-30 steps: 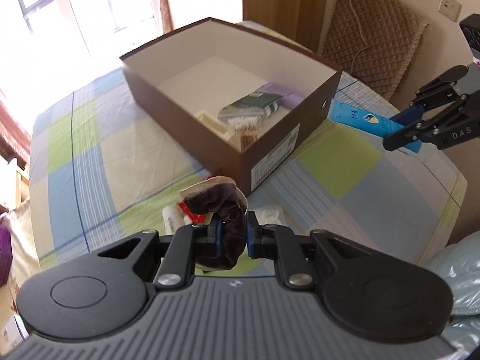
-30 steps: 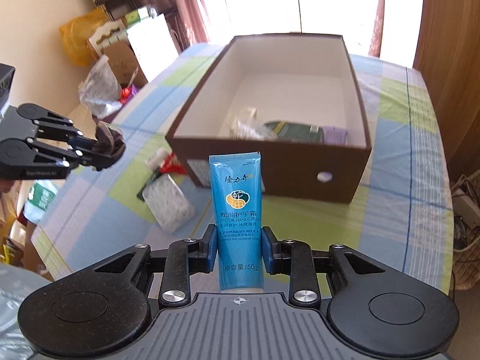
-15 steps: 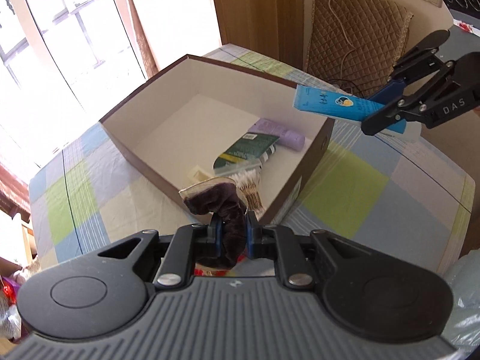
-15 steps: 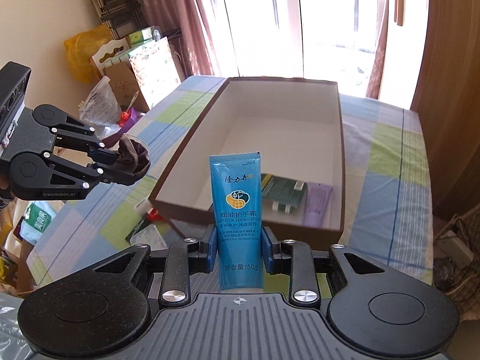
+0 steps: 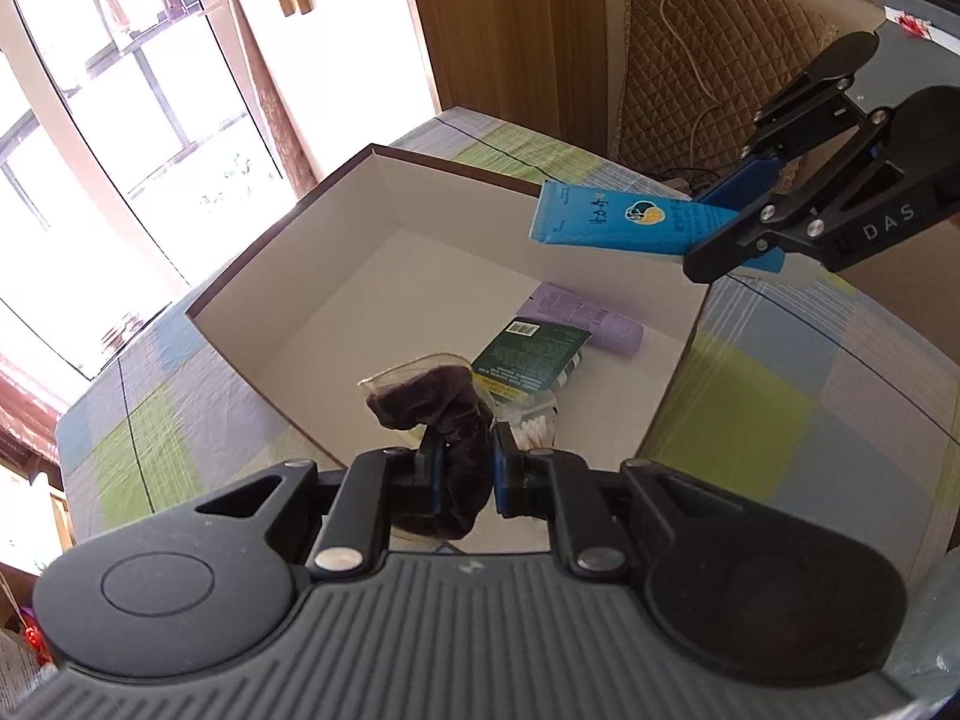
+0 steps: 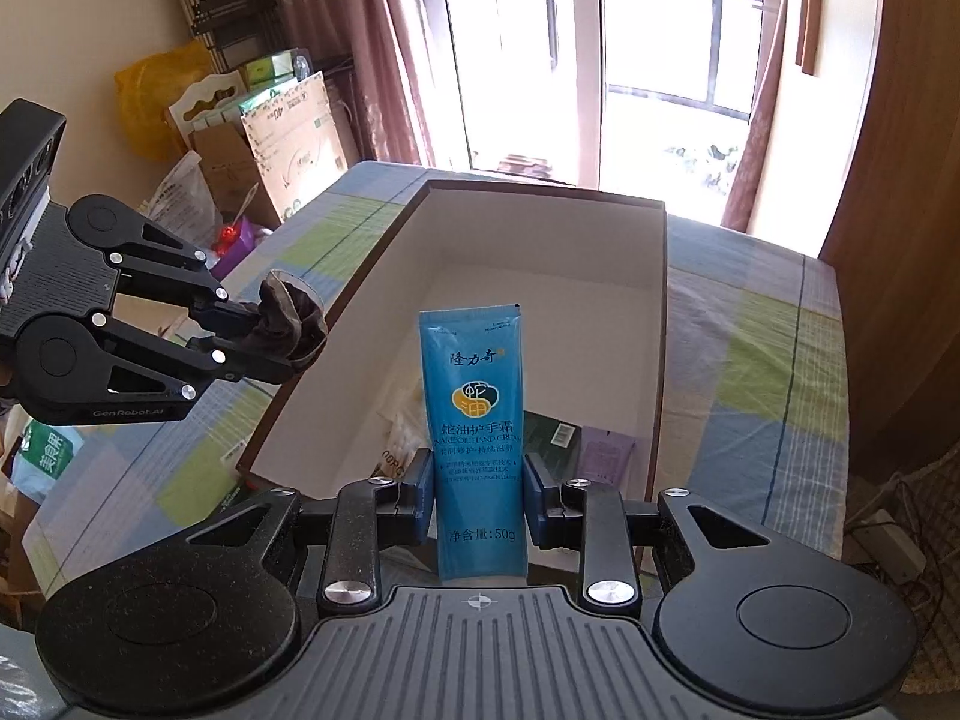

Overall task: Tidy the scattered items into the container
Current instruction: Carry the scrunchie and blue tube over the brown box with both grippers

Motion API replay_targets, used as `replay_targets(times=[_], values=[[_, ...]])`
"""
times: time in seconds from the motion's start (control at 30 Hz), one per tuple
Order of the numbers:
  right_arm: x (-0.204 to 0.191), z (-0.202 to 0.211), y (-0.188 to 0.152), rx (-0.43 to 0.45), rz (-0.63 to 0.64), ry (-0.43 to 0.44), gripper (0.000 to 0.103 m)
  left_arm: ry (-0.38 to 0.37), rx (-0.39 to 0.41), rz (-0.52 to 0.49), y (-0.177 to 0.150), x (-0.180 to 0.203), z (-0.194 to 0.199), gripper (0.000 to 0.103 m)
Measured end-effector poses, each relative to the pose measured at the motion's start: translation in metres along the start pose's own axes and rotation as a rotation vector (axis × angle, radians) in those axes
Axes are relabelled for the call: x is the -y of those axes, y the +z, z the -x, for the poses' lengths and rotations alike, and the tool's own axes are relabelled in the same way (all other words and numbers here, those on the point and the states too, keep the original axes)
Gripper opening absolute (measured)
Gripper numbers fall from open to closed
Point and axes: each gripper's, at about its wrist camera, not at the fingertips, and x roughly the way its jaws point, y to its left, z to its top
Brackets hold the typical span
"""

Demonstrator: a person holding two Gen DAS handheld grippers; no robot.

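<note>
Brown card formed the box [image 5: 312, 276], white inside, which sat open on the checked cloth [image 5: 798, 396] of the counter. The left hand-held gripper [image 5: 467, 468] was clamped on a dark velvet scrunchie [image 5: 444, 414] in clear wrap, held in the air over the box's near wall. From the right wrist view the same left hand-held gripper [image 6: 264, 339] showed at the left, with the scrunchie [image 6: 291, 321] level with the box's [image 6: 657, 300] left rim.

The right hand-held gripper [image 6: 479, 501] was closed on a blue tube [image 6: 474, 420] of hand cream, pinched near its lower end, with the crimped end pointing forward above the box. In the left wrist view the right hand-held gripper [image 5: 750, 222] entered from the right, holding the tube [image 5: 606, 219] roughly level above the box's far right corner.

On the box floor lay a green packet [image 5: 531, 357], a lilac tube [image 5: 591, 318] just beside it near the right wall, and a bag of cotton buds [image 5: 534, 426] partly hidden behind the scrunchie. The lilac tube [image 6: 606, 450] and green packet [image 6: 552, 435] also showed beside the blue tube in the right wrist view
</note>
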Motion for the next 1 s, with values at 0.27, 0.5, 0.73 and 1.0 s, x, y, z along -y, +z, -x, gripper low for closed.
replay_targets(times=[0.27,0.5,0.73,1.0], values=[[0.014,-0.027,0.019,-0.032,-0.047,0.018,0.032,-0.024,-0.019,-0.003,0.016,-0.016,-0.025,0.012],[0.023,-0.053,0.034,-0.061,-0.060,0.020,0.032,-0.044,-0.028,0.001,0.028,-0.029,-0.050,0.012],[0.034,-0.079,0.045,-0.090,-0.027,-0.004,0.032,-0.075,-0.029,-0.005,0.037,-0.050,-0.078,0.012],[0.040,-0.107,0.053,-0.107,0.028,-0.026,0.032,-0.102,-0.052,-0.005,0.040,-0.069,-0.109,0.012]])
